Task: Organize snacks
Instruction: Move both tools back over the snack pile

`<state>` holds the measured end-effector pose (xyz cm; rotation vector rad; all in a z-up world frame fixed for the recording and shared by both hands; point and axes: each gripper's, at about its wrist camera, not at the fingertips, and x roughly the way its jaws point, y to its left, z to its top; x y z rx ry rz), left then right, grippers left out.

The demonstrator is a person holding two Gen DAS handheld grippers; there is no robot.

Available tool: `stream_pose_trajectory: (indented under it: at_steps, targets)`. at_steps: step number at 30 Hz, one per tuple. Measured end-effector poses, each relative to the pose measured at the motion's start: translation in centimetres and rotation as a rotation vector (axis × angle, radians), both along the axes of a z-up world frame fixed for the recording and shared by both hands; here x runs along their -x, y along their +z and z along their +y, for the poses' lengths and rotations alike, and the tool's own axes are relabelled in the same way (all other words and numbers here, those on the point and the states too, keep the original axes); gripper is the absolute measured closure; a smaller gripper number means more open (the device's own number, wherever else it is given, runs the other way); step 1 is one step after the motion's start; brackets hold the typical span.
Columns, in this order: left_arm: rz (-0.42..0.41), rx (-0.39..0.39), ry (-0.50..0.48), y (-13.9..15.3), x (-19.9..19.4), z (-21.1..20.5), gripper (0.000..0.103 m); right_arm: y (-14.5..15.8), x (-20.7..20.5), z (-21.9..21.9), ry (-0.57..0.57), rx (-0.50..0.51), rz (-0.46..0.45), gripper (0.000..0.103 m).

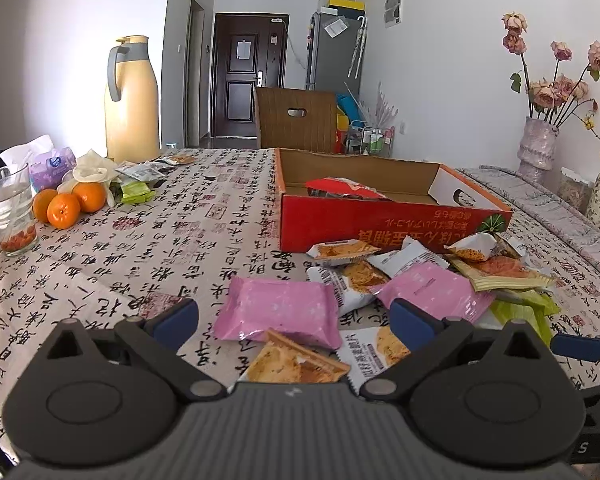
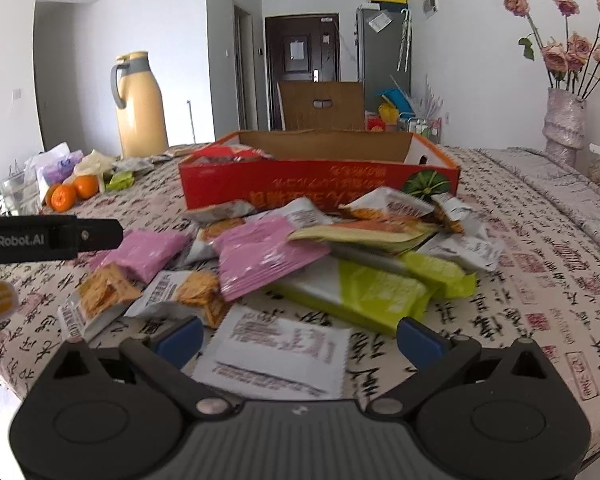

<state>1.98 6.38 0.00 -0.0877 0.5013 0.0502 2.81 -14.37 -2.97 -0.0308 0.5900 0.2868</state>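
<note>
A pile of snack packets lies on the table in front of a red cardboard box (image 1: 340,220) (image 2: 300,184). A red packet (image 1: 340,188) lies inside the box. My left gripper (image 1: 294,318) is open over a pink packet (image 1: 280,312) and an orange cracker packet (image 1: 296,360). My right gripper (image 2: 300,338) is open over a white packet (image 2: 280,356), near green packets (image 2: 380,292) and another pink packet (image 2: 260,260). The left gripper's side (image 2: 48,238) shows at the left of the right wrist view.
A yellow thermos jug (image 1: 130,100), three oranges (image 1: 66,204), a glass (image 1: 8,212) and tissue packs stand at the left. A vase of dried roses (image 1: 538,148) stands at the right. A chair (image 1: 296,120) stands behind the table.
</note>
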Motion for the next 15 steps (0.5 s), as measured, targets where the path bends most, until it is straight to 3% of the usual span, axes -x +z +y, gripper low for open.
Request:
stream_pose_trajectory:
  at_steps: [11, 15]
  targets:
    - [0.017, 0.028, -0.017, -1.3, 0.6, 2.1, 0.000, -1.5, -1.1, 2.1, -0.029, 0.023, 0.104, 0.000]
    - [0.024, 0.035, -0.022, -1.6, 0.6, 2.6, 0.000, -1.8, -1.2, 2.5, -0.038, 0.044, 0.102, 0.003]
